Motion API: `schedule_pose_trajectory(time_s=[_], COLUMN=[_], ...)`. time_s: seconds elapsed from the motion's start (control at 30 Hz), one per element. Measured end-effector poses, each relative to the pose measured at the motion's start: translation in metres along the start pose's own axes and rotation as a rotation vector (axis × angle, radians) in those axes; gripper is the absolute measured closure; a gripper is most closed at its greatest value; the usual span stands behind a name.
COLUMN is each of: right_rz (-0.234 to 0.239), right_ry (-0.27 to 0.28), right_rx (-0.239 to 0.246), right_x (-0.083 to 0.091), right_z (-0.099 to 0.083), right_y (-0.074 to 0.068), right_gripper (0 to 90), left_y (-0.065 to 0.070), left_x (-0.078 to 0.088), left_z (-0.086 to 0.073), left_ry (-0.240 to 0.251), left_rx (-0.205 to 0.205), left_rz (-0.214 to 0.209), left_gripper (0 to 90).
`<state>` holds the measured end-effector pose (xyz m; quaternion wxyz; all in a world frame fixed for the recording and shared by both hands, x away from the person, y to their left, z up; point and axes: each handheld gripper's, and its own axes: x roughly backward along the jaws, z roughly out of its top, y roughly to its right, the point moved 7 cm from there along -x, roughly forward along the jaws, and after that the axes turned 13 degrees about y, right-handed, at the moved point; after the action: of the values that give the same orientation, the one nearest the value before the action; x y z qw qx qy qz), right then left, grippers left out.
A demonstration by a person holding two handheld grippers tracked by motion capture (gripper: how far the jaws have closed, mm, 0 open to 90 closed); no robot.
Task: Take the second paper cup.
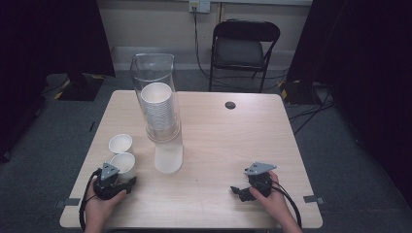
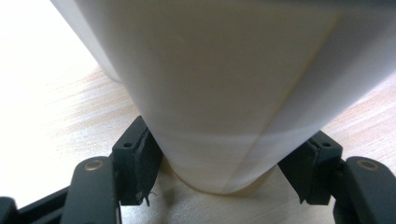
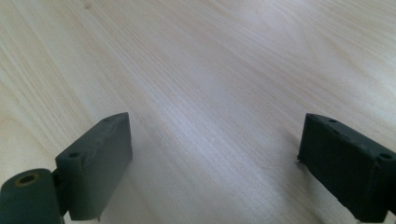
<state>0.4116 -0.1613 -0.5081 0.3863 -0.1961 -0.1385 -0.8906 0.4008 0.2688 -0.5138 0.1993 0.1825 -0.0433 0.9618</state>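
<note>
At the table's seven o'clock corner, the left gripper clamps a paper cup near its base, seemingly to set it beside the other cup, while the right gripper rests wide open and empty at five o'clock.

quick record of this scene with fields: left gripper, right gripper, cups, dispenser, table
left gripper: shut on the near paper cup, pads on both sides of its base
right gripper: open, nothing between the jaws, low over bare wood
cups: near paper cup upright at the table's front left; second paper cup just behind it; a white cup at the dispenser's foot
dispenser: clear tube holding a stack of cups
table: light wood, a round hole near the far edge
</note>
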Motion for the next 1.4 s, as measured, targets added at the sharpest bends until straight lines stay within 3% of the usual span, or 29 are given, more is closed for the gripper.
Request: schedule_pose_trajectory(time_s=[0.37,0.47,0.57,0.73,0.97,1.13,1.4], right_rz=[0.0,0.0,-0.002,0.0,0.0,0.0,0.0], right_ry=[0.0,0.0,-0.001,0.0,0.0,0.0,0.0], right_rx=[0.0,0.0,0.001,0.0,0.0,0.0,0.0], right_x=[0.0,0.0,0.0,0.0,0.0,0.0,0.0], right_z=[0.0,0.0,0.0,0.0,0.0,0.0,0.0], right_y=[0.0,0.0,0.0,0.0,0.0,0.0,0.0], right_gripper=[9.1,9.1,9.1,9.1,9.1,9.1,9.1], left_y=[0.014,0.022,0.023,0.024,0.022,0.015,0.003], left_x=[-0.003,-0.005,-0.006,-0.006,0.001,0.009,0.023], left_z=[0.002,0.003,0.003,0.002,-0.002,-0.004,-0.009], left_ry=[0.003,-0.005,0.0,-0.017,-0.025,-0.017,-0.018], left_rx=[-0.019,-0.065,-0.051,-0.048,-0.051,-0.02,-0.044], left_rz=[-0.036,-0.101,-0.089,-0.104,-0.116,-0.102,-0.095], left_gripper=[34.1,33.9,33.5,23.5,18.8,17.3,16.1])
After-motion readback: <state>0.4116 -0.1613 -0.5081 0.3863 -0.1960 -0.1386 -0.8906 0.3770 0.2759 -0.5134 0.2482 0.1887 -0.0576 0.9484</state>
